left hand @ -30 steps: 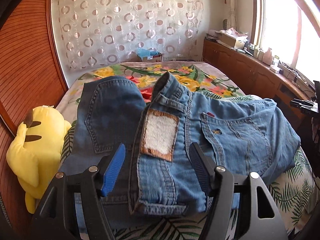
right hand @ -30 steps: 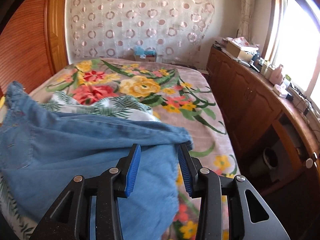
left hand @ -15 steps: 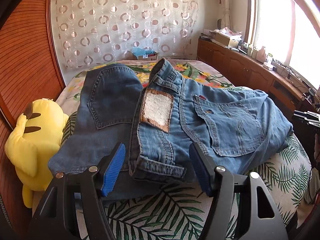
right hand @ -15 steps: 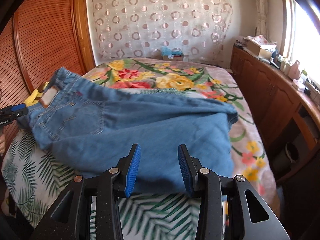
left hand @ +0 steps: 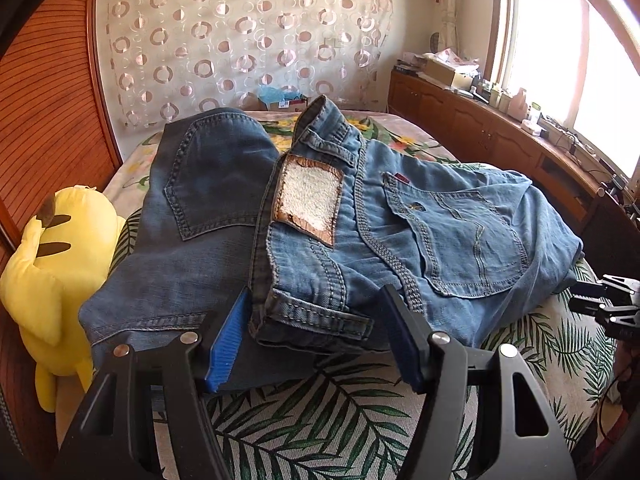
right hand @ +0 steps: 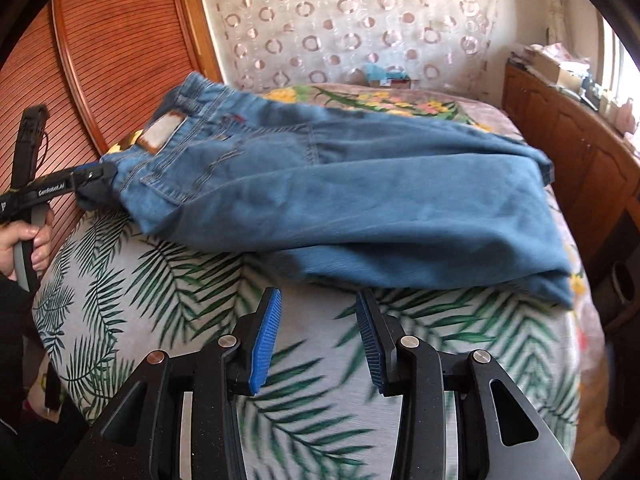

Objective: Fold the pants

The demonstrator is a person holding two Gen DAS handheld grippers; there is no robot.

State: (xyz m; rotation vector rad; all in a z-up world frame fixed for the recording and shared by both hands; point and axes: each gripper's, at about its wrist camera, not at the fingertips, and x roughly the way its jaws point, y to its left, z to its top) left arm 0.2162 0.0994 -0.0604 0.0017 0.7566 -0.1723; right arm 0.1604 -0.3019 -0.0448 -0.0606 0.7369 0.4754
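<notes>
**Both tongs apart; folded jeans lie across the bed**

Left gripper [left hand: 316, 336]: the two blue pads stand apart, one to each side of the waistband corner of the light-blue jeans [left hand: 432, 232]. Neither pad presses the cloth; nothing is clamped. In the right wrist view the same tool [right hand: 94, 176] is seen from the side with its tips at the waistband end, and a hand [right hand: 24, 240] grips its handle.

Right gripper [right hand: 318, 336]: pads apart, nothing between them. It hangs over bare palm-leaf bedding, short of the near edge of the jeans. Its tips [left hand: 600, 300] show at the right border of the left wrist view, beside the folded leg end.

The jeans lie folded crosswise on the bed [right hand: 160, 280], back pocket and worn waist patch [left hand: 310, 198] facing up. They partly overlap a darker pair of jeans [left hand: 192, 220] on the left.

A yellow plush toy [left hand: 52, 264] sits at the left edge against the wooden sliding door [right hand: 120, 52]. A wooden cabinet [left hand: 500, 140] runs under the window on the right.
</notes>
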